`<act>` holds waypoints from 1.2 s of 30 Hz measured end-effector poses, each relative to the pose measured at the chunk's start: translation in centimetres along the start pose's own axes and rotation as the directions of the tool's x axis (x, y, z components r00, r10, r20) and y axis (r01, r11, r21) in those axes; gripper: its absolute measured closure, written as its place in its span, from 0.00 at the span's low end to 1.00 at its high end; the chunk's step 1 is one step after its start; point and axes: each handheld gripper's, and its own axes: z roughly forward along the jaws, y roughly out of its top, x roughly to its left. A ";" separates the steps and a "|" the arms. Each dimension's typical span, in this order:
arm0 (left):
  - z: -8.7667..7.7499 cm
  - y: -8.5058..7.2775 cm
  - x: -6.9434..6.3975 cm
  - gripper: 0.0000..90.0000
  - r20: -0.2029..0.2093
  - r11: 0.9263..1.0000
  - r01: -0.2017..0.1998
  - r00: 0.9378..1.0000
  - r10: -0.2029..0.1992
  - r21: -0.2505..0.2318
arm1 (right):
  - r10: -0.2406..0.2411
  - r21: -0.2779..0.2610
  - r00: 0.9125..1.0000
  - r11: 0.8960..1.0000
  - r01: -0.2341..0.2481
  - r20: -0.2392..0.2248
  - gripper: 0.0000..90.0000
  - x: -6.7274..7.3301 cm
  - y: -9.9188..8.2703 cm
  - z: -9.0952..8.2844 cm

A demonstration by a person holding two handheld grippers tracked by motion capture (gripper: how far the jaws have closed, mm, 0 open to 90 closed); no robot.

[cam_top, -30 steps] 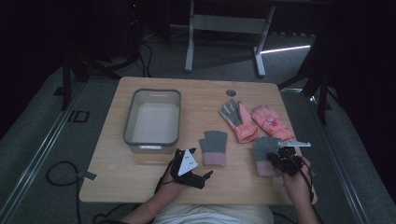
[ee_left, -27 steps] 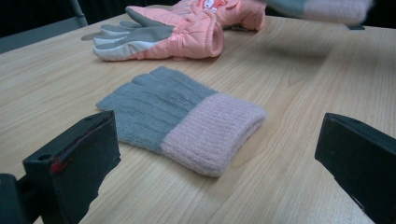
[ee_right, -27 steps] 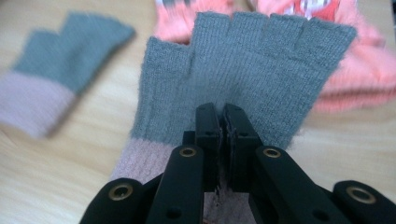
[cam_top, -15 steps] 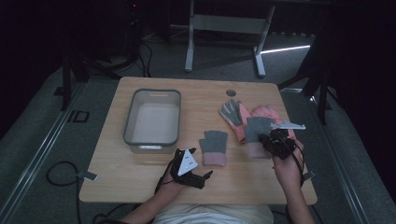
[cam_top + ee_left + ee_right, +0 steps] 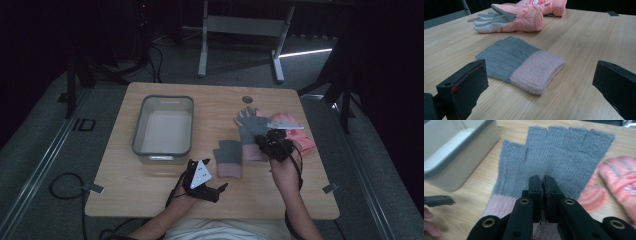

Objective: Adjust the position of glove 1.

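Grey knit glove [image 5: 559, 157] pinched in closed right claw [image 5: 542, 185]; left claw [image 5: 536, 82] open.

A light wooden table [image 5: 150, 200] with rounded corners is set on grey carpet [image 5: 40, 150], and a small dark round mark [image 5: 247, 99] is seen near its far edge. The room beyond is kept very dark (little can be made out there). A pale metal frame on two legs [image 5: 240, 27] is placed behind the far edge, with a bright strip of light [image 5: 305, 52] on the floor beside it. Black cables [image 5: 65, 187] are trailed across the carpet off the near left corner.
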 end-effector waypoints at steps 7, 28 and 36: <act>0.0 0.0 0.0 0.00 0.002 1.000 0.001 1.000 -0.001 0.000 | 0.005 0.028 1.000 1.000 -0.004 -0.029 0.95 2.3 -0.3 2.4; 0.0 0.0 0.0 0.00 0.005 1.000 0.001 1.000 -0.001 -0.003 | 0.051 0.148 0.998 0.988 -0.046 -0.029 0.95 4.7 -3.8 7.7; 0.0 0.0 0.0 0.00 0.005 1.000 0.000 1.000 0.000 -0.002 | 0.063 0.177 0.998 0.983 -0.058 -0.023 0.94 4.8 -4.5 8.4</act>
